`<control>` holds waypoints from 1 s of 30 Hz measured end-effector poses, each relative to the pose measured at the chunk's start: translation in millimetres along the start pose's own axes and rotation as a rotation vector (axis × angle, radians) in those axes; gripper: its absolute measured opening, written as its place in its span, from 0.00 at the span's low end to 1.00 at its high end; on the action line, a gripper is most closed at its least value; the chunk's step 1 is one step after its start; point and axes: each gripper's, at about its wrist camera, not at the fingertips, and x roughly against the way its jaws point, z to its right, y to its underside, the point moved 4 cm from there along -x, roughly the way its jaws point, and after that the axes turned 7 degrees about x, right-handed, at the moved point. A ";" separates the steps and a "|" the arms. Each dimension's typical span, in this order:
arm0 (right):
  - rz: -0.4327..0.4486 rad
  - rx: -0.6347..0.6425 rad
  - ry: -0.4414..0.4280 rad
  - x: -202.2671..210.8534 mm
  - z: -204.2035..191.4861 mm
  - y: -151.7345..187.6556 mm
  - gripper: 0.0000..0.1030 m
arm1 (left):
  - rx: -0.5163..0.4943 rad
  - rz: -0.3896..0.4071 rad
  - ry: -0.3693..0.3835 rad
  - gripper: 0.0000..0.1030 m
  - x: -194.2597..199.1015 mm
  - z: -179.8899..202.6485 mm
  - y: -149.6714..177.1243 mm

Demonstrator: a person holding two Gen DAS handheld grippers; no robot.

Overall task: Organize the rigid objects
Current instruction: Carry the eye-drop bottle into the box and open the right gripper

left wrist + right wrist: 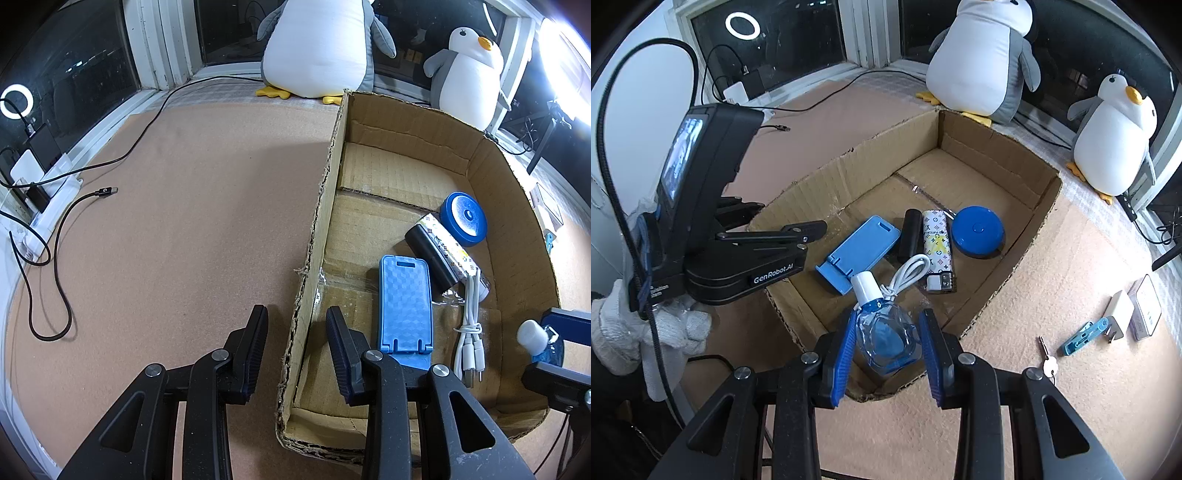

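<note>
A cardboard box [517, 206] [1015, 155] holds a blue phone stand [404, 302] [862, 247], a black cylinder [430, 254] [910, 234], a patterned lighter [448, 245] [936, 251], a round blue case [463, 218] [977, 230] and a coiled white cable [471, 325] [908, 273]. My right gripper [888, 349] [554, 347] is shut on a clear bottle [888, 339] [533, 336] with blue liquid and a white cap, above the box's near corner. My left gripper [297, 350] is open, its fingers either side of the box's left wall.
Two plush penguins [321, 48] [1113, 144] sit behind the box by the window. A black USB cable [59, 236] and a power strip [44, 206] lie at the left. A key [1049, 363], a blue clip [1084, 336], a white charger [1121, 314] and a small box [1147, 312] lie right of the cardboard box.
</note>
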 end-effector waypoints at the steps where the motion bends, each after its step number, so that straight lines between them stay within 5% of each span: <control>1: -0.003 -0.002 -0.002 -1.1 0.6 -0.3 0.30 | 0.000 0.000 0.000 0.35 0.0 0.1 0.0; 20: 0.007 -0.038 -0.025 -0.8 1.7 -3.8 0.39 | 0.000 0.001 0.001 0.35 -0.5 0.2 -0.1; 30: 0.085 -0.171 -0.051 21.9 27.5 4.7 0.39 | 0.001 0.001 0.001 0.35 -0.7 0.1 0.1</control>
